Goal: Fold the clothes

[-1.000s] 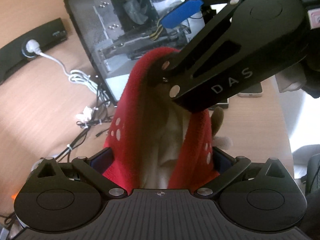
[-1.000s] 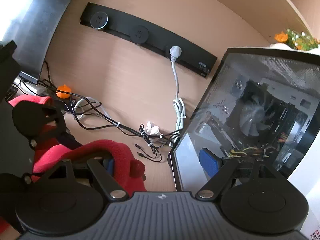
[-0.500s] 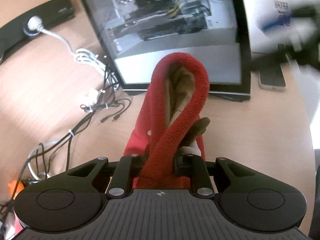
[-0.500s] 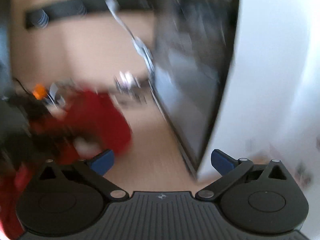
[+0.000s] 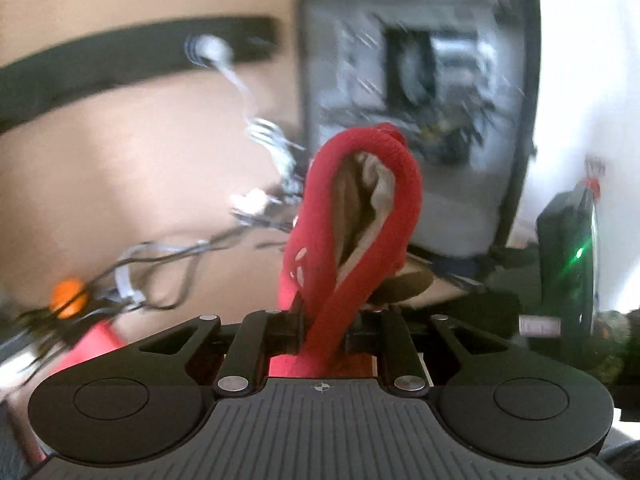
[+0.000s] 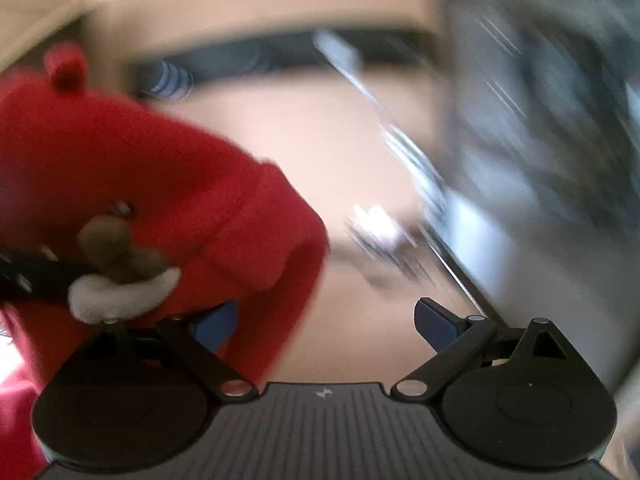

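Jaws of left gripper (image 5: pixel 325 330) clench red garment (image 5: pixel 360 216); right gripper (image 6: pixel 325 322) gapes, no writing legible.

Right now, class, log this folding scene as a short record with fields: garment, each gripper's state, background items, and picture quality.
garment: red fleece garment, pale lining showing, white dots on one side
left gripper: shut on the garment's edge, the cloth rising in a loop
right gripper: open, blue fingertips apart, garment beside its left finger; contact unclear
background: glass-sided computer case, black power strip with a white plug, tangled cables on a wooden desk
picture quality: both views motion-blurred
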`<state>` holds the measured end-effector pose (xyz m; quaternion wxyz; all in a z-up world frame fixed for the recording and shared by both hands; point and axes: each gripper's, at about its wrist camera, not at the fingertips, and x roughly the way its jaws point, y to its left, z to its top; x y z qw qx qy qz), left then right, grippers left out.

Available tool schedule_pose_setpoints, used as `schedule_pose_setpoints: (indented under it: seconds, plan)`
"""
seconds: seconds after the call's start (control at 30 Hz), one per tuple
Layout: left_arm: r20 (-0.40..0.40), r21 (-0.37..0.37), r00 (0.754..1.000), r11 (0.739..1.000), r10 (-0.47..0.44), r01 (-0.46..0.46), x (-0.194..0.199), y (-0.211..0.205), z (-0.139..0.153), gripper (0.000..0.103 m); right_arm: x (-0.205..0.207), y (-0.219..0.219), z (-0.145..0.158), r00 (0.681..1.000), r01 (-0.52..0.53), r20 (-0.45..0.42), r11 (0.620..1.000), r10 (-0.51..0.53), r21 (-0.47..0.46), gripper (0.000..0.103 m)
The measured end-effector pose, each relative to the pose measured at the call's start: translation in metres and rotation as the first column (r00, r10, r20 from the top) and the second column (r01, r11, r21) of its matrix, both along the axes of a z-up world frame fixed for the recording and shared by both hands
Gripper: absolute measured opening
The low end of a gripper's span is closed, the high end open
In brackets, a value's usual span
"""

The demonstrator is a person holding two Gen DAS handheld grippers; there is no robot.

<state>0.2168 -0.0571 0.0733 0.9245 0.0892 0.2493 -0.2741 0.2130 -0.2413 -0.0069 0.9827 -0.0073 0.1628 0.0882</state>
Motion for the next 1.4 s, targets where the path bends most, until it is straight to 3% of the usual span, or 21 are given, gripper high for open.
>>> schedule_pose_setpoints:
  seconds: [0.07,0.17,0.27,0.33,0.37,0.4,0.47,0.53,0.6,0.67,0.73,0.83,0.93,1.03,1.17,1.27,1.4]
  plan:
    - [0.01,-0.035,0.995,0.994,0.102,-0.102,-0.016,0.031,0.006,0.018,0.007,0.031,0.013,0.988,-0.133,0.066,0.99,0.137,-0.053,0.096]
    - [-0.013,-0.089,0.964,0.96,0.267,-0.267,-0.039,0.081,0.003,0.022,0.027,0.083,0.01,0.943,-0.327,0.023,0.939,0.331,-0.103,0.096]
    - [-0.109,-0.128,0.906,0.898,0.408,-0.42,-0.067,0.13,-0.02,0.033,0.038,0.139,-0.011,0.867,-0.499,-0.106,0.845,0.488,-0.192,0.096]
    - [-0.215,-0.147,0.858,0.853,0.467,-0.501,-0.086,0.158,-0.04,0.043,0.035,0.161,-0.024,0.84,-0.542,-0.158,0.801,0.518,-0.254,0.095]
    - [-0.253,-0.151,0.833,0.83,0.492,-0.536,-0.095,0.171,-0.048,0.047,0.034,0.161,-0.024,0.839,-0.545,-0.165,0.798,0.519,-0.257,0.095]
    - [-0.273,-0.152,0.813,0.811,0.515,-0.565,-0.104,0.181,-0.052,0.057,0.033,0.16,-0.023,0.839,-0.544,-0.17,0.799,0.517,-0.255,0.095]
    - [-0.301,-0.157,0.774,0.772,0.557,-0.616,-0.121,0.201,-0.059,0.065,0.033,0.137,-0.01,0.845,-0.53,-0.18,0.835,0.504,-0.148,0.099]
    - [-0.281,-0.188,0.758,0.741,0.589,-0.645,-0.132,0.219,-0.052,0.08,0.037,0.105,0.0,0.872,-0.469,-0.184,0.882,0.454,-0.041,0.103]
    - [-0.265,-0.243,0.763,0.725,0.589,-0.644,-0.132,0.232,-0.043,0.083,0.041,0.077,0.0,0.897,-0.385,-0.22,0.922,0.383,0.035,0.103]
    - [-0.257,-0.267,0.789,0.743,0.558,-0.613,-0.121,0.235,-0.038,0.089,0.039,0.062,-0.012,0.904,-0.318,-0.273,0.945,0.328,0.082,0.103]
    - [-0.284,-0.234,0.808,0.78,0.517,-0.581,-0.099,0.226,-0.043,0.093,0.034,0.048,-0.025,0.902,-0.26,-0.325,0.958,0.285,0.119,0.103]
    - [-0.379,-0.195,0.792,0.796,0.478,-0.573,-0.077,0.22,-0.066,0.091,0.028,0.048,-0.046,0.876,-0.231,-0.39,0.957,0.283,0.175,0.101]
    - [-0.458,-0.193,0.777,0.806,0.431,-0.56,-0.058,0.217,-0.085,0.083,0.032,0.073,-0.051,0.893,-0.223,-0.377,0.969,0.248,0.107,0.097]
    - [-0.423,-0.216,0.804,0.815,0.418,-0.538,-0.053,0.217,-0.073,0.08,0.039,0.092,-0.044,0.912,-0.229,-0.351,0.973,0.212,-0.008,0.097]
    - [-0.374,-0.244,0.836,0.827,0.401,-0.506,-0.046,0.216,-0.058,0.078,0.041,0.098,-0.037,0.915,-0.268,-0.343,0.956,0.214,-0.119,0.099]
    - [-0.337,-0.264,0.858,0.836,0.387,-0.481,-0.042,0.215,-0.046,0.085,0.042,0.093,-0.037,0.913,-0.271,-0.349,0.954,0.213,-0.128,0.102]
    - [-0.3,-0.282,0.88,0.847,0.369,-0.451,-0.035,0.213,-0.036,0.086,0.045,0.095,-0.033,0.91,-0.273,-0.353,0.956,0.22,-0.108,0.102]
